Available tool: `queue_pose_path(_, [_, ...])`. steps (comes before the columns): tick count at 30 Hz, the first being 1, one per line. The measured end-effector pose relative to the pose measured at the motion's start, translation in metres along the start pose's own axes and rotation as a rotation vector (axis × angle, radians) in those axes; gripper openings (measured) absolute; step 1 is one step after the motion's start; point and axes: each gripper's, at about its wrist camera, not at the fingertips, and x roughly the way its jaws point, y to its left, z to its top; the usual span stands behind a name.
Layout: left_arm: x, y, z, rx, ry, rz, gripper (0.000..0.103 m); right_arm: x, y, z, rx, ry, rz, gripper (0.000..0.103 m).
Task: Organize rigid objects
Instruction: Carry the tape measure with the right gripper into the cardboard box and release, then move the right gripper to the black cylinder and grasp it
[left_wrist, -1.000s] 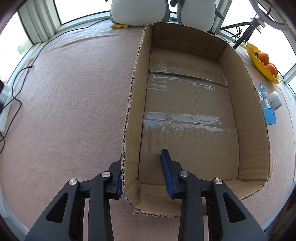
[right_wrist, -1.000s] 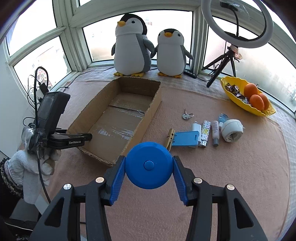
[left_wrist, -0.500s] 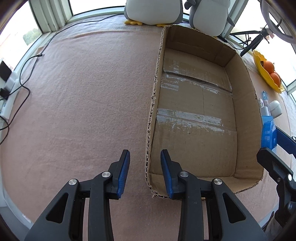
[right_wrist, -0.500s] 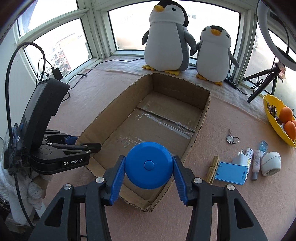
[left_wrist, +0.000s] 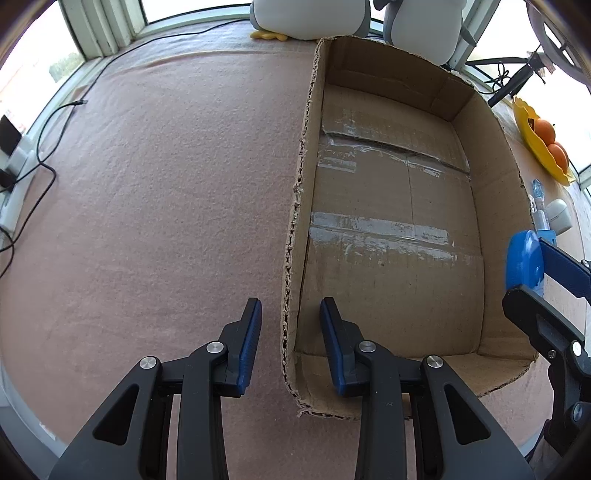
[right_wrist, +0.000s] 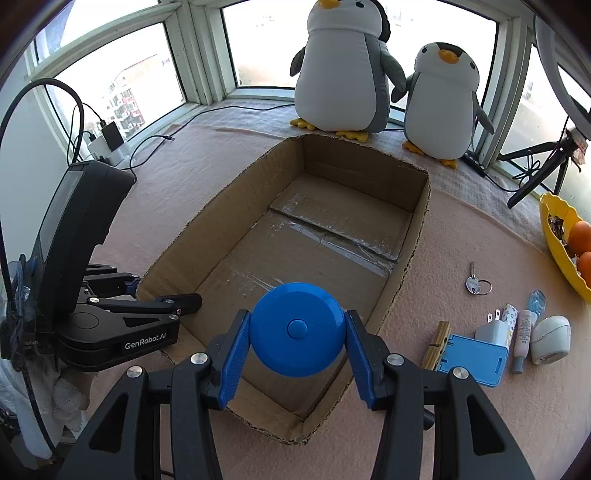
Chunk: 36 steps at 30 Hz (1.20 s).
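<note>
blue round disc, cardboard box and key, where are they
blue round disc (right_wrist: 297, 329): right wrist view, centre button.
cardboard box (right_wrist: 295, 254): right wrist view, bare taped floor.
key (right_wrist: 472, 284): right wrist view, its round head.

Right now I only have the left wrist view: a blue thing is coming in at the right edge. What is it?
Observer: A round blue disc with a centre button, clamped flat between the right gripper pads.
Operator: Is it over the box?
Observer: Yes, it hangs above the near end of the cardboard box, whose floor is bare.
Operator: And my left gripper?
Observer: From the right wrist view, the left gripper straddles the box's left wall near the front corner, one finger inside and one outside, open.
Operator: What is left outside to sort?
Observer: A key, a clothespin, a blue card case, a white charger, a small tube and a white oval case, all right of the box.
</note>
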Motion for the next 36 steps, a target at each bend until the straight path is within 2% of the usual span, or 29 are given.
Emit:
queue_pose_path(3, [0.001,-0.003,0.001,0.003,-0.004,0.007,0.031,-0.004,0.0,-0.001,0.003,-0.016,0.001,0.055])
queue_pose_path(12, [0.002,-0.006,0.0,-0.005,-0.011,0.008,0.031,-0.038,-0.028,-0.015,0.098,-0.079,0.056,0.056])
queue_pose_path(22, [0.002,-0.004,-0.002,-0.009,-0.011,0.009,0.031,-0.077,-0.082,-0.06,0.21,-0.083,-0.033,0.056])
queue_pose_path(26, [0.002,-0.004,-0.001,-0.009,-0.012,0.009,0.031,-0.078,-0.089,-0.071,0.191,-0.056,-0.047,0.056])
queue_pose_path(32, [0.001,0.0,-0.003,-0.016,-0.017,0.003,0.032,-0.059,-0.082,-0.081,0.065,0.018,-0.023,0.055])
queue_pose_path(35, [0.0,0.002,-0.004,-0.018,-0.019,0.0,0.032,-0.044,-0.078,-0.081,0.005,0.058,-0.024,0.044])
queue_pose_path(36, [0.0,0.002,-0.004,-0.019,-0.019,-0.001,0.032,-0.039,-0.079,-0.08,-0.004,0.074,-0.02,0.035])
